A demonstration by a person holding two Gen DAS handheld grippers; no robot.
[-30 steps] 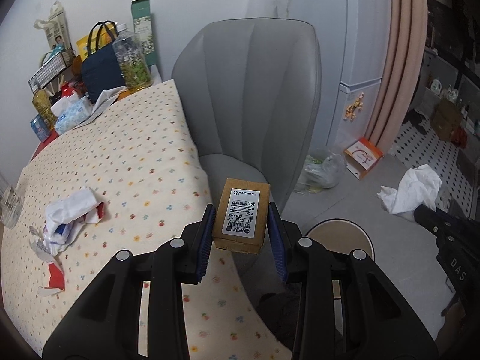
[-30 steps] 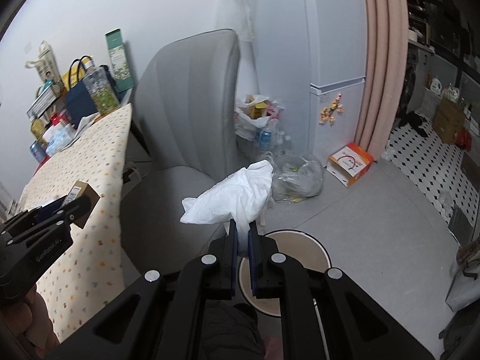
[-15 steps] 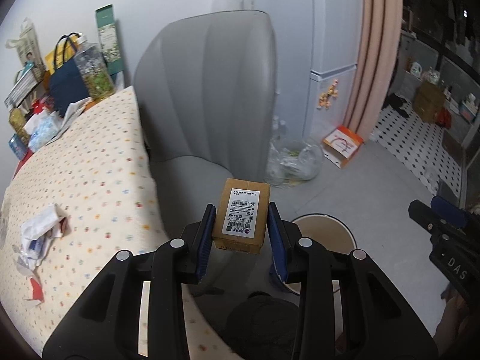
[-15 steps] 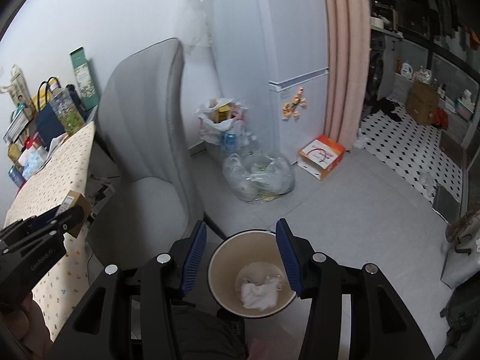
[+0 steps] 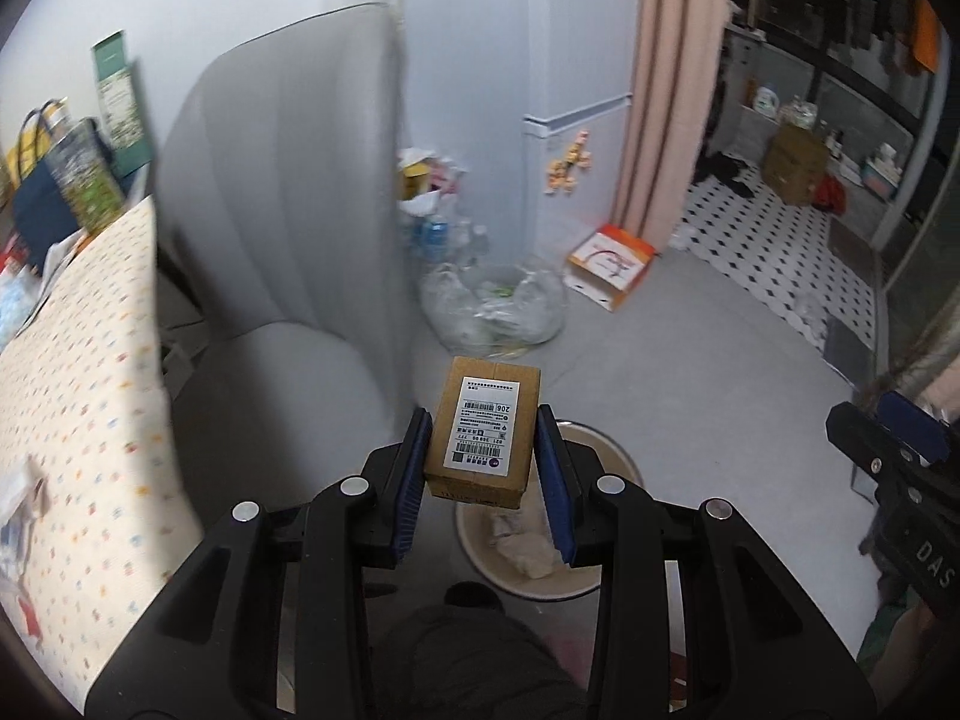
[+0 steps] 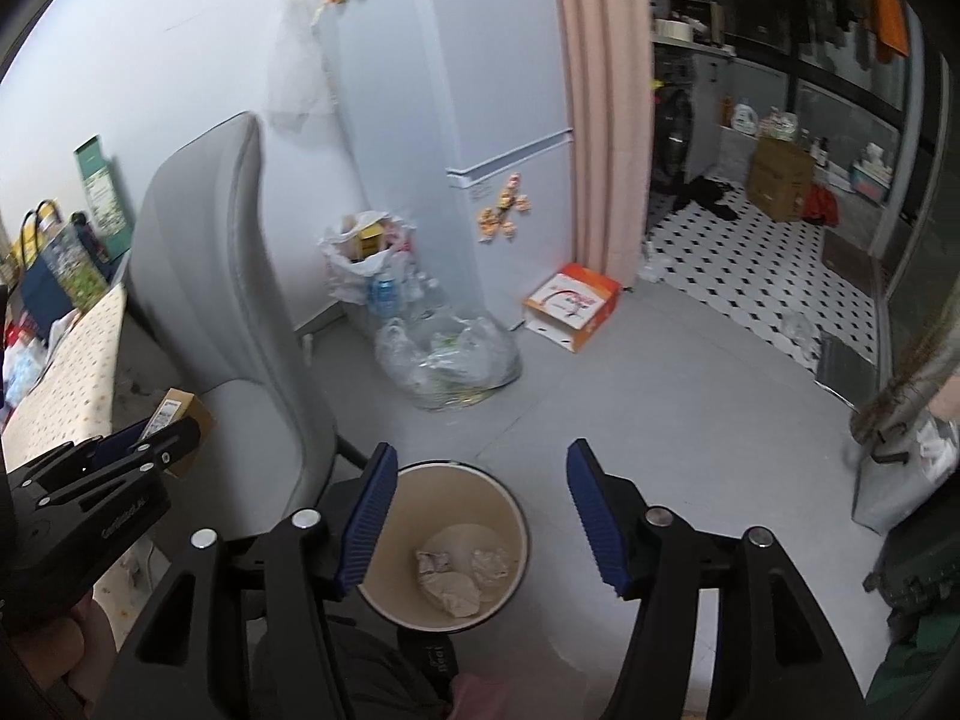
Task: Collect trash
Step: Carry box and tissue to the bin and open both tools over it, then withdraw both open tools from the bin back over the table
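- Your left gripper [image 5: 483, 468] has its blue-padded fingers [image 5: 413, 479] clamped on both sides of a small brown cardboard box with a white shipping label [image 5: 483, 431], label facing up.
- You're holding that box in the air over the near rim of the round cream-coloured trash bin [image 5: 591, 581] on the grey floor, right beside the grey upholstered chair [image 5: 282, 192].
- Your right gripper [image 6: 480, 516] is spread wide with nothing between the pads, pointing down over the same bin [image 6: 498, 498].
- The right wrist view looks straight into the bin: crumpled white paper trash [image 6: 459, 570] sits at the bottom. The left view mostly hides that behind the box.
- Only the left view shows much of the table with the dotted cream cloth [image 5: 78, 396], and it's blurry.
- Both views catch the clear plastic bag of rubbish [image 6: 447, 360] and the orange and white carton [image 6: 570, 305] by the white fridge [image 6: 510, 120].
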